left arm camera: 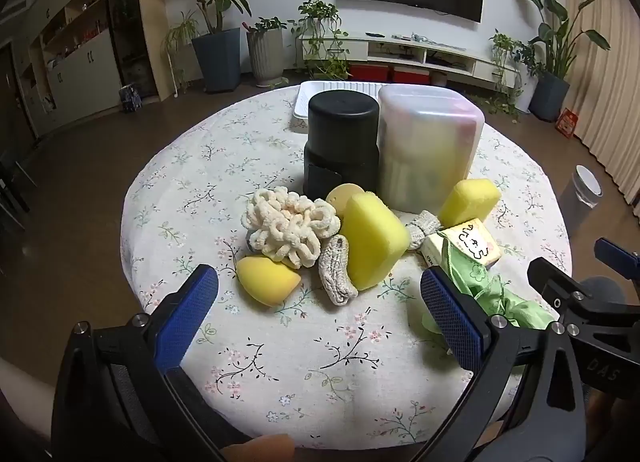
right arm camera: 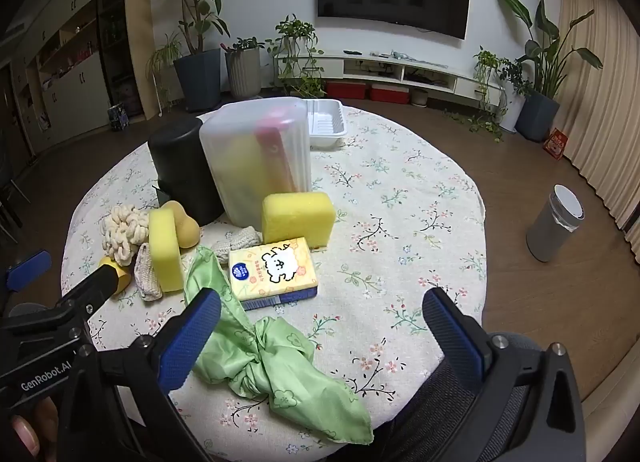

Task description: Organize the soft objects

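Note:
Soft things lie in a cluster on the round floral table (left arm camera: 328, 362): a cream loopy scrunchie (left arm camera: 288, 228), a yellow teardrop sponge (left arm camera: 266, 282), a knitted beige piece (left arm camera: 336, 270), a big yellow sponge (left arm camera: 372, 240), a second yellow sponge (right arm camera: 298, 216), a tissue pack (right arm camera: 274, 272) and a knotted green cloth (right arm camera: 276, 366). My left gripper (left arm camera: 320, 298) is open, just short of the cluster. My right gripper (right arm camera: 322, 322) is open over the green cloth, its left finger above the cloth.
A black cylinder (left arm camera: 342, 142) and a translucent lidded box (left arm camera: 428, 150) stand behind the cluster. A white tray (right arm camera: 326, 122) sits at the table's far edge. A grey bin (right arm camera: 554, 222) stands on the floor to the right.

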Available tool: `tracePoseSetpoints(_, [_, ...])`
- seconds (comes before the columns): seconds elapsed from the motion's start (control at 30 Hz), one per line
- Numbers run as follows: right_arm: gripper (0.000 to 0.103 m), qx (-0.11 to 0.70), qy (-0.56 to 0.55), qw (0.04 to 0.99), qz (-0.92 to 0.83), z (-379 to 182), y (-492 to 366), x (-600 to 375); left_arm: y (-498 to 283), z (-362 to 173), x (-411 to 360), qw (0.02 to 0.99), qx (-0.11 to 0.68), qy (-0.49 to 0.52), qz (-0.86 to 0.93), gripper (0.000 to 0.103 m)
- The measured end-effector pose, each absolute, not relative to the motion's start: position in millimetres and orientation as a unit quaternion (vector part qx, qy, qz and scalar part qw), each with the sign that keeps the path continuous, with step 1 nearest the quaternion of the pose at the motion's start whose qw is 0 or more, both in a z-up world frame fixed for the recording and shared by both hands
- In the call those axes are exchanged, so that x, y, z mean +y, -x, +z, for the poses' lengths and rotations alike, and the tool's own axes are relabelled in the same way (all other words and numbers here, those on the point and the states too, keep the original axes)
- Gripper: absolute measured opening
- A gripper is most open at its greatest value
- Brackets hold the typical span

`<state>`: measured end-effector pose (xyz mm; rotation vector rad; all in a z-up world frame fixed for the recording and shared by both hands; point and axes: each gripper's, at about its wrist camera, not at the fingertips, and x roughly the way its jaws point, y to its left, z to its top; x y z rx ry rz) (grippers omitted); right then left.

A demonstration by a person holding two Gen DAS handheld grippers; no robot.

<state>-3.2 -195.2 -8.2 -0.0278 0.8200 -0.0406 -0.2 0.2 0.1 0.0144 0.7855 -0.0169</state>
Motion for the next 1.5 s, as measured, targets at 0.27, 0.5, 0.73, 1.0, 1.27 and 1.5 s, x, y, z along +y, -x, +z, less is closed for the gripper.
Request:
tracePoseSetpoints(0.27, [0.103,0.4,0.013,0.916,-0.02,-8.3,3.1,-195.6,4.2,3.9,0.9,0.923,0.385,-0.01,-0.008,0.103])
tracePoseSetpoints(0.5, [0.103,0.399,0.012,0.917,-0.02,-8.4,3.4,-195.7,-0.1,-0.5,0.0,0.923,0.384,-0.008,-0.007,0.103])
tracePoseSetpoints(0.73, [0.103,0.398,0.013,0.917,-0.019,-8.6,3.6,-195.6,-0.3,-1.0,2.4,0.923,0.384,-0.008,-0.004,0.103])
tracePoseSetpoints(1.0, [0.103,0.398,0.013,0.917,-0.019,-8.9,3.9,-195.4,-0.7,-2.6,4.7,0.924,0.383,-0.008,-0.002,0.103])
tracePoseSetpoints(1.27, [0.103,0.398,0.014,0.917,-0.019,-9.2,4.0,-195.6,-0.7,-2.4,4.2,0.923,0.384,-0.008,-0.001,0.103])
tracePoseSetpoints(1.5, [0.103,0.398,0.013,0.917,-0.019,-9.5,4.1,-195.7,-0.6,-2.2,4.0,0.923,0.384,-0.008,-0.001,0.103])
